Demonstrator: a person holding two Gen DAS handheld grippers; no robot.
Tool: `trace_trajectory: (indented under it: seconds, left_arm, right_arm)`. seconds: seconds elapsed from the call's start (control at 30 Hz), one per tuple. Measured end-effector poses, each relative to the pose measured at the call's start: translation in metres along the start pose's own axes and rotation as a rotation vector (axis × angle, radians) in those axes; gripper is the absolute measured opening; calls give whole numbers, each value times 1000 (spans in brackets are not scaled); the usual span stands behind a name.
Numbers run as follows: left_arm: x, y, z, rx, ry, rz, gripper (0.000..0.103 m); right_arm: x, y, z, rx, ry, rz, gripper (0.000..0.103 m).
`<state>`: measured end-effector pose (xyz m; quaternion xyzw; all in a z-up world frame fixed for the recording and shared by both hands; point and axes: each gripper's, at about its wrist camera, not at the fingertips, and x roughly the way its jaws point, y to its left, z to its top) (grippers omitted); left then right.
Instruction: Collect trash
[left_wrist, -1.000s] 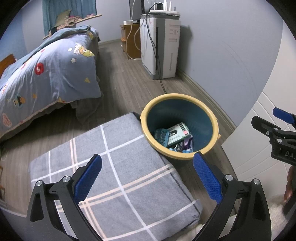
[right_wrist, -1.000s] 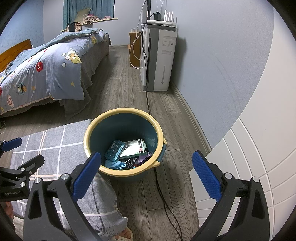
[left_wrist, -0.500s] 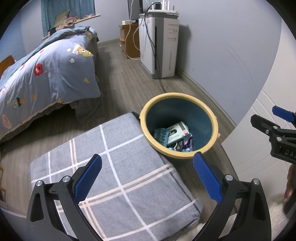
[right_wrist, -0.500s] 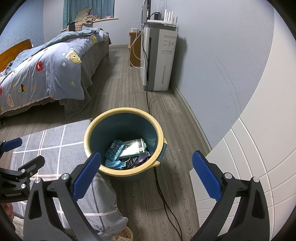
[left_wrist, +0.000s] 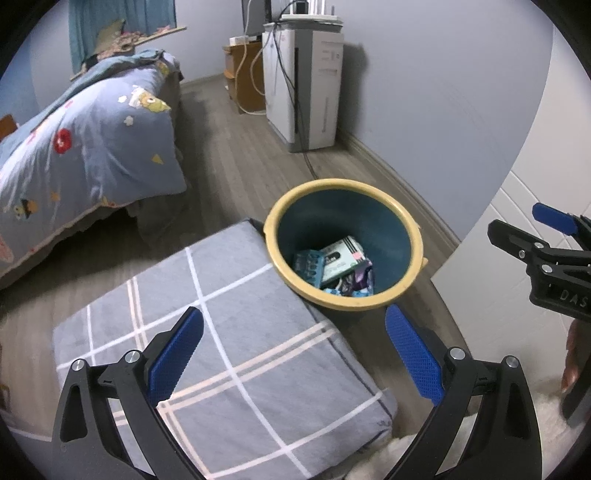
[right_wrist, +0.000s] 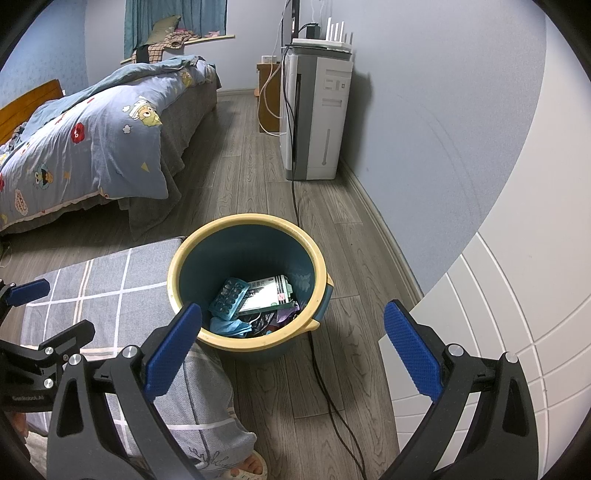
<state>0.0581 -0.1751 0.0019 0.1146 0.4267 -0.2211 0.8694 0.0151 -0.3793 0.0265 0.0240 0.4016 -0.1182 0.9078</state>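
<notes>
A teal trash bin with a yellow rim (left_wrist: 345, 304) (right_wrist: 255, 343) stands on the wooden floor. Inside lie a white-green box (left_wrist: 341, 256) (right_wrist: 267, 293), a teal blister pack (left_wrist: 308, 266) (right_wrist: 228, 297) and crumpled wrappers (right_wrist: 258, 323). My left gripper (left_wrist: 293, 354) is open and empty, above the grey checked cushion (left_wrist: 221, 332), near the bin's left side. My right gripper (right_wrist: 293, 350) is open and empty, above the bin's near rim. Each gripper shows at the edge of the other's view.
A bed with a blue cartoon quilt (right_wrist: 85, 147) stands to the left. A white air purifier (right_wrist: 317, 114) stands by the blue wall, its black cable (right_wrist: 321, 384) running past the bin. A white cabinet (right_wrist: 498, 332) is at right. My foot in a slipper (right_wrist: 247, 465) is below.
The left wrist view has shifted slightly; the bin sits a little lower and further left in it. The right gripper and the trash have not moved.
</notes>
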Motion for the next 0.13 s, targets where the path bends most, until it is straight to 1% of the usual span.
trace_trajectory:
  seconds: [0.13]
  left_arm:
    - [-4, -2, 0, 21, -10, 36, 98]
  right_arm:
    - [0, 1, -2, 3, 3, -3, 97]
